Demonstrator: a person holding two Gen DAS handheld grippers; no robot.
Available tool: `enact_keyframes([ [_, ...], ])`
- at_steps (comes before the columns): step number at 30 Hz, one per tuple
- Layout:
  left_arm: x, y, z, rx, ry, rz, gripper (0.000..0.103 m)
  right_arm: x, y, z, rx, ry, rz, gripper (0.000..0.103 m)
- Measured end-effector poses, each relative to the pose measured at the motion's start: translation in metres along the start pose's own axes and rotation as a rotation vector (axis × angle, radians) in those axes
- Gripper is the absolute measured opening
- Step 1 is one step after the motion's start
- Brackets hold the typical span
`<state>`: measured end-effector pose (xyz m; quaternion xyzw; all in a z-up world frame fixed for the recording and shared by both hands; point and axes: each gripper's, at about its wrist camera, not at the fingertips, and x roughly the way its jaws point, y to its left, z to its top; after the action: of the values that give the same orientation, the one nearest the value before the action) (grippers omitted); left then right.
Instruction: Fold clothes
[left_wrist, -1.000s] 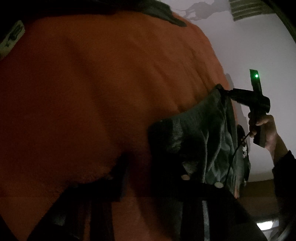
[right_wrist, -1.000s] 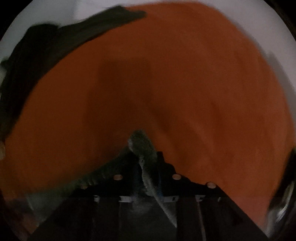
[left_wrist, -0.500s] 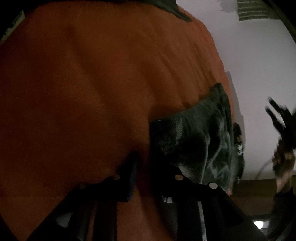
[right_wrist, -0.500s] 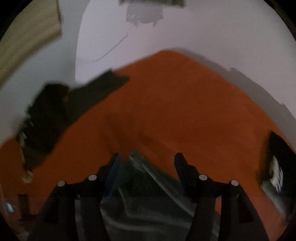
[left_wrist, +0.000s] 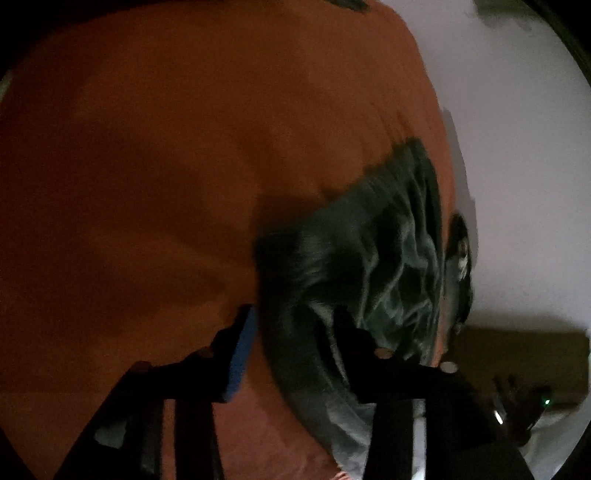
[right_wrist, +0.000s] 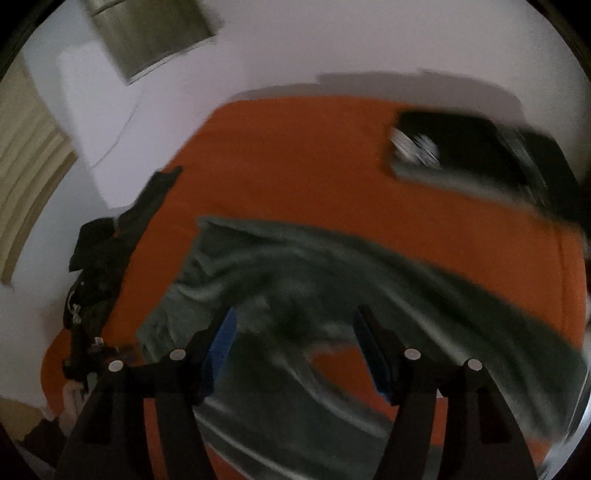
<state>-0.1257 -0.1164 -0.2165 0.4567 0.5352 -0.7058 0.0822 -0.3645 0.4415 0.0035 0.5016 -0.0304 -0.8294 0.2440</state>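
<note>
The dark grey-green crumpled garment (right_wrist: 295, 280) lies on the orange bed cover (right_wrist: 314, 166), its length crosswise just ahead of the unclenched, empty right tongs (right_wrist: 295, 343); left tongs (left_wrist: 295, 332) are opening around its edge.

left tongs (left_wrist: 291, 325) opening | grey garment (left_wrist: 369, 258) between | orange bedcover (left_wrist: 166, 166)

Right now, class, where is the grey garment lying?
The grey garment lies on the orange cover, mid-frame in the right wrist view, ahead of the right gripper.
</note>
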Motion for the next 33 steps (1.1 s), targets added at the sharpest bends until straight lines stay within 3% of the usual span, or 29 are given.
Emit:
enact_keyframes([
  [4,0.032,-0.016,-0.001,0.068,0.016,0.072,0.059,-0.023,-0.073,-0.068,0.174,-0.006,-0.041,0.065],
  [5,0.036,-0.015,-0.001,0.055,0.001,0.106,0.053,-0.032,-0.093,-0.086,0.231,-0.009,-0.057,0.065],
  [6,0.039,-0.014,-0.001,0.037,-0.020,0.142,0.031,-0.042,-0.112,-0.103,0.285,-0.008,-0.067,0.065],
  [8,0.035,-0.006,-0.003,-0.028,-0.053,0.152,0.020,-0.067,-0.146,-0.134,0.378,-0.023,-0.098,0.065],
  [9,0.029,-0.003,-0.005,-0.049,-0.069,0.144,0.010,-0.084,-0.162,-0.151,0.419,-0.042,-0.132,0.065],
  [12,0.008,0.004,-0.008,-0.074,-0.127,0.145,0.006,-0.140,-0.213,-0.213,0.548,-0.126,-0.285,0.065],
  [15,0.002,0.008,-0.007,-0.059,-0.104,0.108,0.006,-0.175,-0.266,-0.289,0.748,-0.156,-0.393,0.065],
  [21,-0.004,0.008,-0.002,-0.030,-0.038,0.012,0.011,-0.188,-0.334,-0.443,1.259,-0.248,-0.251,0.065],
  [25,0.011,0.009,0.003,-0.058,0.011,0.020,0.019,-0.186,-0.351,-0.479,1.376,-0.315,-0.210,0.065],
  [30,0.026,0.008,0.005,-0.084,-0.003,0.009,0.021,-0.179,-0.379,-0.479,1.397,-0.384,-0.195,0.065],
  [31,0.028,0.008,0.004,-0.090,-0.016,0.015,0.020,-0.178,-0.385,-0.476,1.389,-0.398,-0.227,0.065],
  [33,0.026,0.002,0.003,-0.077,-0.063,0.060,0.007,-0.177,-0.396,-0.470,1.368,-0.427,-0.320,0.061],
])
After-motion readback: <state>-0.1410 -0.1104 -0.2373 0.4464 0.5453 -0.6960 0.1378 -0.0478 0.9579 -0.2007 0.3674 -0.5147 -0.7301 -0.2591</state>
